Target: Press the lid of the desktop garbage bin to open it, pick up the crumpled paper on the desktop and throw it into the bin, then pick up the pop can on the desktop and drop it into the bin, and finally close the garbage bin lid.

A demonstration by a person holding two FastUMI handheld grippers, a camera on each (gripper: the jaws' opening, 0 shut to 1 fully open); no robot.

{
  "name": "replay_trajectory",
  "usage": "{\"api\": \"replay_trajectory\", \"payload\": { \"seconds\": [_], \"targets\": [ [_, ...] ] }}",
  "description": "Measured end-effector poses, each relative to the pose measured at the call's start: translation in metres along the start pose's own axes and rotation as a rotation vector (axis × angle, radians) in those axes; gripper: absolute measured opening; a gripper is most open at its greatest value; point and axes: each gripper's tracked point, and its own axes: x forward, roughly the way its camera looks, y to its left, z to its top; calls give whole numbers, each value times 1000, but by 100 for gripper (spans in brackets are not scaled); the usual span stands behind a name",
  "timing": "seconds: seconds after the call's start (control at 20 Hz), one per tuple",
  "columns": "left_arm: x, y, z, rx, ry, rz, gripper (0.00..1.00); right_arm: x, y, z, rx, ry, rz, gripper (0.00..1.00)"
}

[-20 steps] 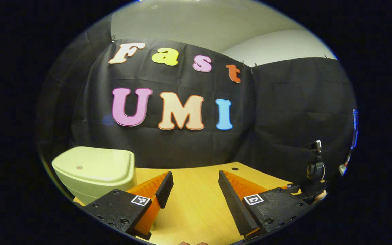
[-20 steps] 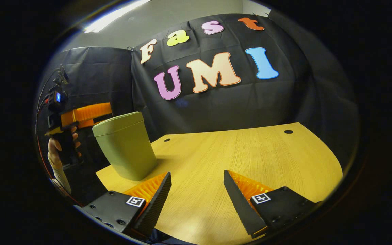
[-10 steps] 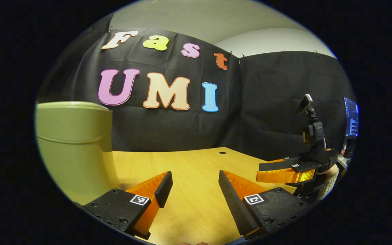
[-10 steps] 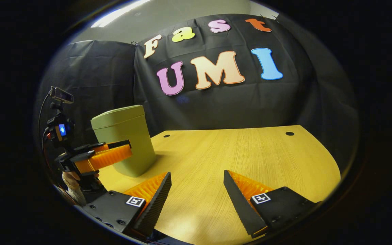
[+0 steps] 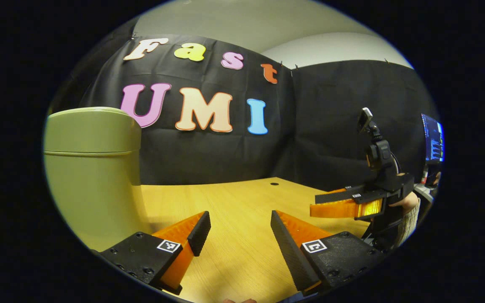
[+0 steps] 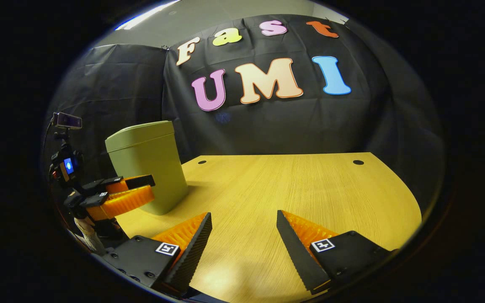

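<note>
Bin [image 5: 93, 168] stands at the far left of my left gripper view, its lid [image 5: 89, 126] seated flat and closed on the body. One second ago this camera looked down on the lid top; now it looks level at the bin's side, so I have lowered my left gripper [image 5: 236, 231] to just above the desk [image 5: 242, 198]. Its fingers are spread wide with nothing between them, near the bin's base but not touching it.

Moving rightward across the left gripper view, the desk is bare wood with a cable hole [image 5: 274, 184]. At the right edge, my right gripper [image 5: 345, 204] is seen side-on, with the hand [image 5: 406, 202] that holds it behind.

In the right gripper view, the bin [image 6: 147, 166] stands at left with the lid [image 6: 139, 134] down, and my left gripper [image 6: 135, 191] sits low just beside its front. A second ago it was up at lid height. Nearer the camera, my right gripper [image 6: 244, 235] hovers over the desk [image 6: 301, 185], fingers spread apart and empty.

Finding: neither crumpled paper nor pop can lies on the desk area in view, and the lid is shut. I judge the task complete, with both tools lowered to rest. I cannot inspect the bin's contents.
</note>
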Motion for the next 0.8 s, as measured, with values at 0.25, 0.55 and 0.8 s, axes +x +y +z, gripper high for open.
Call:
{"api": "replay_trajectory", "payload": {
  "seconds": [0.25, 0.55, 0.8],
  "targets": [
    [3, -2, -6, -3, 14, -6, 89, -3, 1, 2, -7, -6, 2, 98],
    [5, -1, -13, -8, 37, 1, 89, -5, -3, 5, 6, -16, -3, 98],
    [6, -3, -16, -7, 48, 1, 89, -6, 1, 4, -3, -14, 5, 98]
  ]
}}
